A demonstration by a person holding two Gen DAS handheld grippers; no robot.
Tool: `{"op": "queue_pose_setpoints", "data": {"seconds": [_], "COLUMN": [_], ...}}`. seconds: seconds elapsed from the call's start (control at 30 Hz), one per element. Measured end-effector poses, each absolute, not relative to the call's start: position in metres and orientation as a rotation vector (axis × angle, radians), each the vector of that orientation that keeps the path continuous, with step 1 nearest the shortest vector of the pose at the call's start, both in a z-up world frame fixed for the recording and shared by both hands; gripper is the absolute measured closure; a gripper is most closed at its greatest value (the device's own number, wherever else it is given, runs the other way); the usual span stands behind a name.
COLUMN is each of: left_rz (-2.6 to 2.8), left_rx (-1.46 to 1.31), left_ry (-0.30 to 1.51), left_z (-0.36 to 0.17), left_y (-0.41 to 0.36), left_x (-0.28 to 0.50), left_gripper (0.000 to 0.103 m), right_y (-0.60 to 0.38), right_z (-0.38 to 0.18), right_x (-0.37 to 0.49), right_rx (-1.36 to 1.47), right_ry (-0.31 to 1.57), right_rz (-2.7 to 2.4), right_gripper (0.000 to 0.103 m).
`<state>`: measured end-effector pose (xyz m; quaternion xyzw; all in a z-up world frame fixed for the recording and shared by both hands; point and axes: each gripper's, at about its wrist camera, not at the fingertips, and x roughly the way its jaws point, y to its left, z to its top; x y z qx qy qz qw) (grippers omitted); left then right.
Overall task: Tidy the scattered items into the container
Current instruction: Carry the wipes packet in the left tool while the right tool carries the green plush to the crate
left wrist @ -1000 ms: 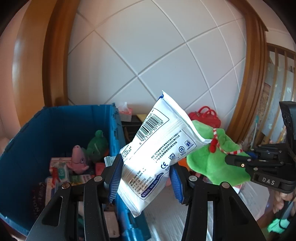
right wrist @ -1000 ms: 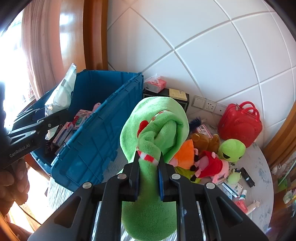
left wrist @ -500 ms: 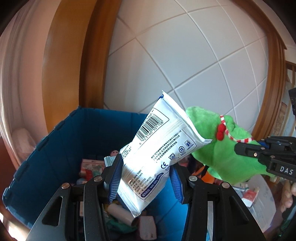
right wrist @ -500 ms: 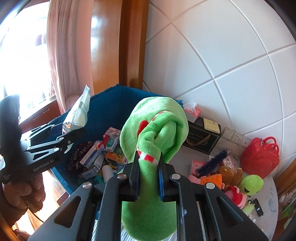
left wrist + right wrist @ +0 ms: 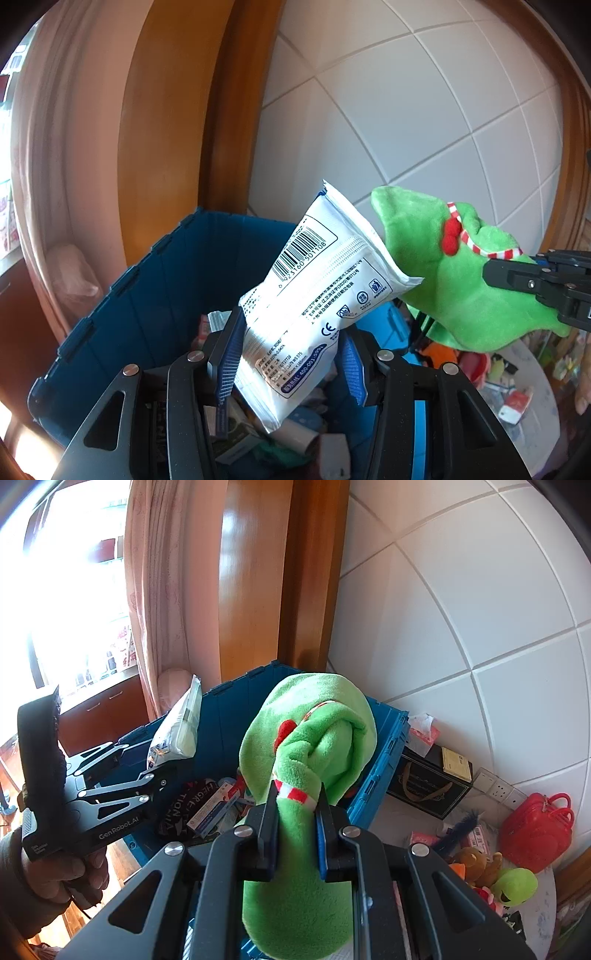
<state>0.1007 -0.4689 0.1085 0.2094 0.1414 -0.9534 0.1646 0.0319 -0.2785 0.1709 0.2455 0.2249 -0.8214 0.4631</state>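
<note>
My left gripper point(image 5: 290, 354) is shut on a white wipes packet point(image 5: 314, 295) with a barcode and holds it above the open blue crate point(image 5: 122, 295). The packet also shows in the right wrist view point(image 5: 181, 723), over the crate point(image 5: 384, 746). My right gripper point(image 5: 295, 808) is shut on a green plush toy point(image 5: 314, 746) with a red-and-white striped cord, held over the crate's right side. In the left wrist view the plush point(image 5: 443, 280) hangs just right of the packet. The crate holds several boxes and packets.
A tiled wall and a wooden frame stand behind the crate. To the right on a round table lie a red bag point(image 5: 535, 830), a black box point(image 5: 428, 786), a tissue pack point(image 5: 423, 734) and several plush toys point(image 5: 513, 886). A curtain point(image 5: 155, 627) hangs at the left.
Both grippers have moved left and over the crate with their loads. The plush has come closer beside the packet. Both grips are unchanged.
</note>
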Motion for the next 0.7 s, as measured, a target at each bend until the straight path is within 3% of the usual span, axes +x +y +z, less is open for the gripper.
{"op": "queue_pose_setpoints", "data": {"seconds": [0.7], "left_rz": [-2.66], "left_rx": [0.586], "left_ry": [0.444], "left_z": [0.099], "left_y": [-0.495], "left_x": [0.108], "left_gripper": [0.056], "right_y": [-0.326], "right_z": [0.181], "right_x": [0.036], "right_rx": [0.558], "right_ry": [0.561], "right_rz": [-1.972], "right_gripper": [0.088]}}
